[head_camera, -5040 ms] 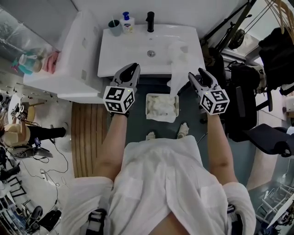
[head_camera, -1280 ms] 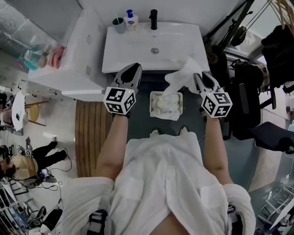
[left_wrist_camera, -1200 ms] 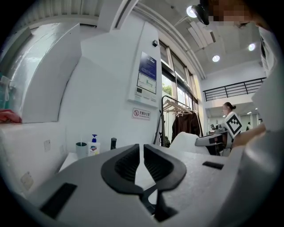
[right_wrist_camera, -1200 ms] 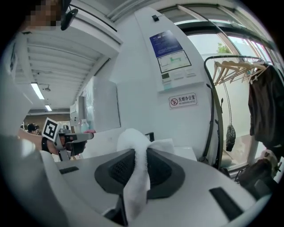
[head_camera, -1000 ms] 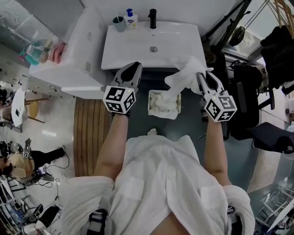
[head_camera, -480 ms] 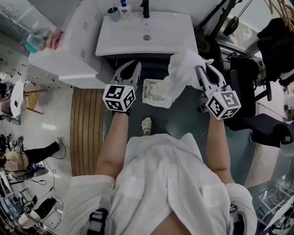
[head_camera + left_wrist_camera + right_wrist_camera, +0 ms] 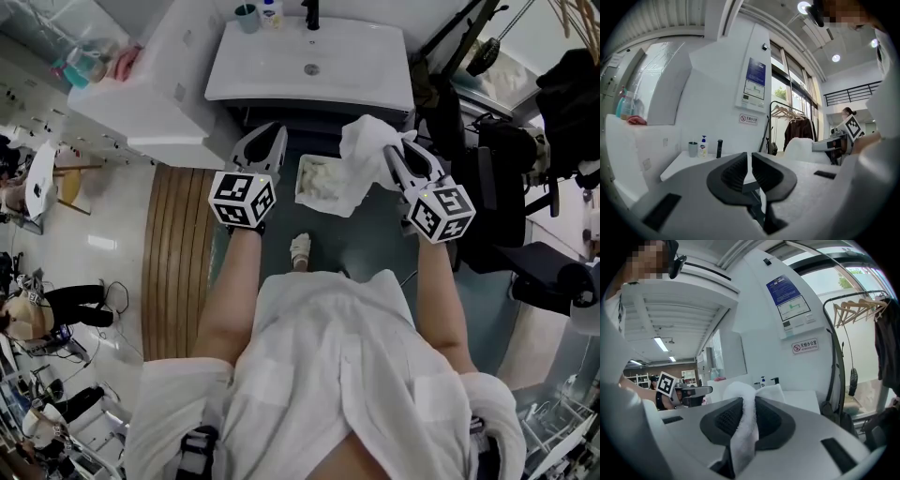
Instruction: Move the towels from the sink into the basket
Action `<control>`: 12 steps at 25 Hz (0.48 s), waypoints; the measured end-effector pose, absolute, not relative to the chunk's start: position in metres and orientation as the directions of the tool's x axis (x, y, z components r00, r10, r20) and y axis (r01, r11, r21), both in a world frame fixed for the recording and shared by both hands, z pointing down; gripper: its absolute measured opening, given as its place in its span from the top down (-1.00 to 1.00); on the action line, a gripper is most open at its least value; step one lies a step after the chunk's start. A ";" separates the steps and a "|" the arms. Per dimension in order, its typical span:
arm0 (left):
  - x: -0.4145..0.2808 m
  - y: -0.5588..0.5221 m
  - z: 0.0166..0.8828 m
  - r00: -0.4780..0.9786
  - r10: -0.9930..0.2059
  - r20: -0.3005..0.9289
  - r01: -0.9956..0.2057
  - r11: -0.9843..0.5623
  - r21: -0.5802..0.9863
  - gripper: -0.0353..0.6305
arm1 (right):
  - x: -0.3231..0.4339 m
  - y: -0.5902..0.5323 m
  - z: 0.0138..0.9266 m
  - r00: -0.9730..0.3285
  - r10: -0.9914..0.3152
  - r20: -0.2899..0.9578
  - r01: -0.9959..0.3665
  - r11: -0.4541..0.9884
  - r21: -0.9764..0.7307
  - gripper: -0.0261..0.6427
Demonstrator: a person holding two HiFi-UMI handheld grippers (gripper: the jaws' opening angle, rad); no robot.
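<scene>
Head view shows the left hand-held gripper (image 7: 271, 133) closed and empty; the basket (image 7: 302, 183), apparently holding white cloth (image 7: 323, 180), is partly hidden by the towel (image 7: 366, 141) pinched in the right hand-held gripper (image 7: 400, 148) just above it.

The basket (image 7: 304, 180) is sitting on the floor just in front of the sink (image 7: 281, 92). Nothing is covering its left half, so a gripper could go straight down there. The towel (image 7: 368, 141) is hanging from the right gripper (image 7: 398, 155) and draping over the basket's right edge. The left gripper (image 7: 274, 131) is hovering just left of the basket. A white counter (image 7: 141, 112) is blocking the far left and dark gear (image 7: 497, 159) is crowding the right, while a foot (image 7: 300, 249) is standing close by on the near side.
</scene>
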State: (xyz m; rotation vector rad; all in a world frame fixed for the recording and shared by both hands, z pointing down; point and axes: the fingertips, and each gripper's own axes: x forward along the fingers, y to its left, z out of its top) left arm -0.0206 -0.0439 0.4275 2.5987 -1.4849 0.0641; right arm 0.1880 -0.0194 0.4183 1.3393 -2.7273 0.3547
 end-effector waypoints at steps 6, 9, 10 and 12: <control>-0.048 -0.059 0.434 0.484 -0.867 0.123 -0.875 -0.473 0.108 0.78 | 0.164 -0.046 0.443 -0.623 -0.752 0.217 -0.782 0.591 -0.198 0.66; -0.059 -0.073 0.438 0.481 -0.866 0.135 -0.876 -0.469 0.112 0.78 | 0.151 -0.062 0.460 -0.625 -0.737 0.257 -0.780 0.591 -0.205 0.66; -0.062 -0.079 0.439 0.481 -0.866 0.138 -0.876 -0.469 0.113 0.78 | 0.148 -0.068 0.466 -0.623 -0.734 0.270 -0.782 0.587 -0.208 0.66; -0.069 -0.090 0.441 0.480 -0.866 0.142 -0.877 -0.468 0.113 0.78 | 0.142 -0.077 0.479 -0.617 -0.731 0.293 -0.787 0.578 -0.215 0.66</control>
